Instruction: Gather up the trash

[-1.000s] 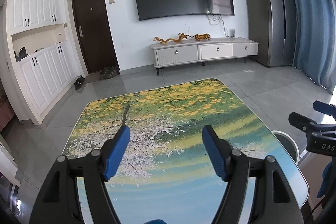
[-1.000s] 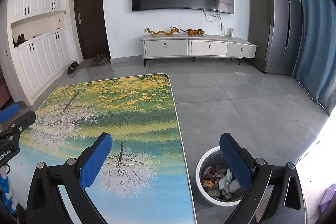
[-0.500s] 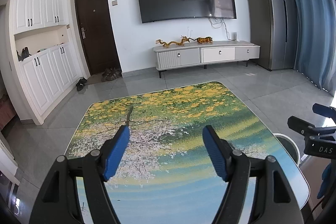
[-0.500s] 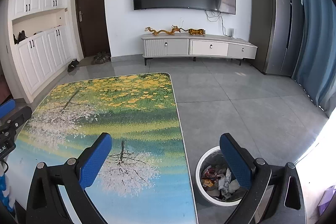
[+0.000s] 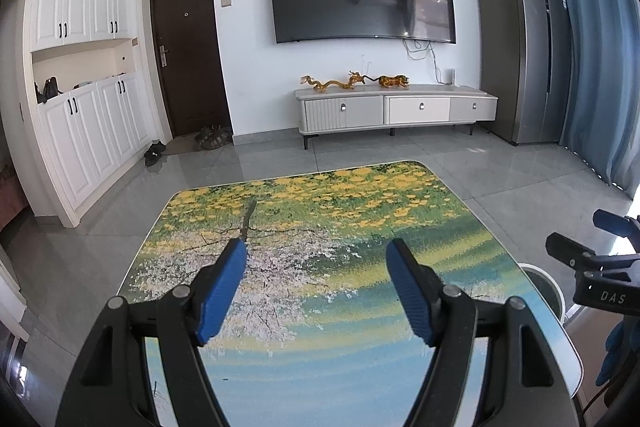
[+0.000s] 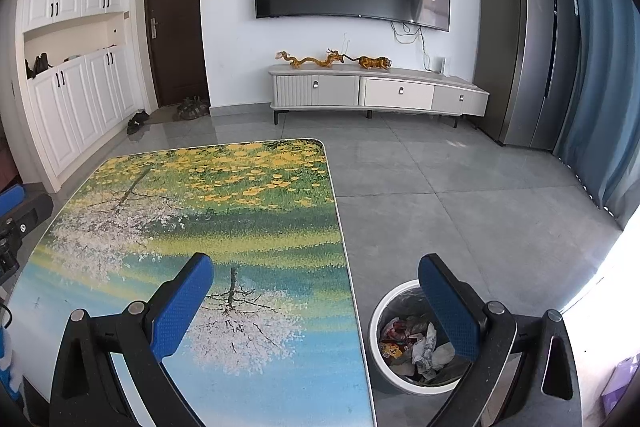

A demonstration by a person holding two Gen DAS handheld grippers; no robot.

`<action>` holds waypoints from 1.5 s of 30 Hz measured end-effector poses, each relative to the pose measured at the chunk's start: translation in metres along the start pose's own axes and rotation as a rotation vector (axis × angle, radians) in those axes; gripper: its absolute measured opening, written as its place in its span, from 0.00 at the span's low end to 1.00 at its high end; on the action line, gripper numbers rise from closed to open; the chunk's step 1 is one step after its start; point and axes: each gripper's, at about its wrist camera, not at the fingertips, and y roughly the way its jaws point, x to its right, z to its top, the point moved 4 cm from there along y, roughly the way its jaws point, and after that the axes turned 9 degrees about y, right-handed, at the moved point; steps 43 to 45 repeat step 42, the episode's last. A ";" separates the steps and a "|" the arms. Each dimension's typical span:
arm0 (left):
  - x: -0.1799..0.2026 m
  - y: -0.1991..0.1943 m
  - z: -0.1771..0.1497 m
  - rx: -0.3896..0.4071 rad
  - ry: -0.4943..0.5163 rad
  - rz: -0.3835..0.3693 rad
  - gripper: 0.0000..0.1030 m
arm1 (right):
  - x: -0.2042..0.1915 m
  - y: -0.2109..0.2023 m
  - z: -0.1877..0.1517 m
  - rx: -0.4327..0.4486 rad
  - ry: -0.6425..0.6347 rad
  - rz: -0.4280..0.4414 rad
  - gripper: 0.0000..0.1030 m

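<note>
While both tongs hang over the painted counter (image 5: 320, 379), nothing to pick up shows anywhere on its top, from the far rounded corners to the near edge. Left tongs (image 5: 316, 287) spread wide, blue pads well apart, nothing between them, poised above the middle of the counter. Right tongs (image 6: 316, 311) likewise spread and empty, straddling the counter's right edge, one pad over the painted top, the other over the bin (image 6: 378, 355) on the floor just beside that edge.

Trash (image 6: 416, 345) lying only inside the bin: crumpled wrappers, a pale scrunched piece, some red and orange scraps, piled loosely at the bottom. Likely the collecting is done or close to it, though parts of the floor near the counter stay hidden behind the tongs.

Judging by looks, such scraps weigh almost nothing, crush at a touch, and slide easily if glossy. Best pinched at a raised fold or a bunched ridge, not on a flat face, with pads closing fully since thin film gives no resistance. No breakage to fear; more risk of a piece slipping out or clinging to a pad on release. Bin itself looks stiff and smooth-walled, best gripped at the white rim if moving it were ever needed.
</note>
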 end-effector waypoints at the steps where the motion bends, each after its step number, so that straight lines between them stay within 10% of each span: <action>1: 0.000 0.000 0.000 0.001 0.000 0.000 0.69 | 0.000 0.000 0.000 0.001 0.000 -0.001 1.00; 45: -0.006 0.003 -0.005 -0.020 -0.058 -0.010 0.69 | 0.002 0.000 0.000 0.006 -0.002 -0.004 1.00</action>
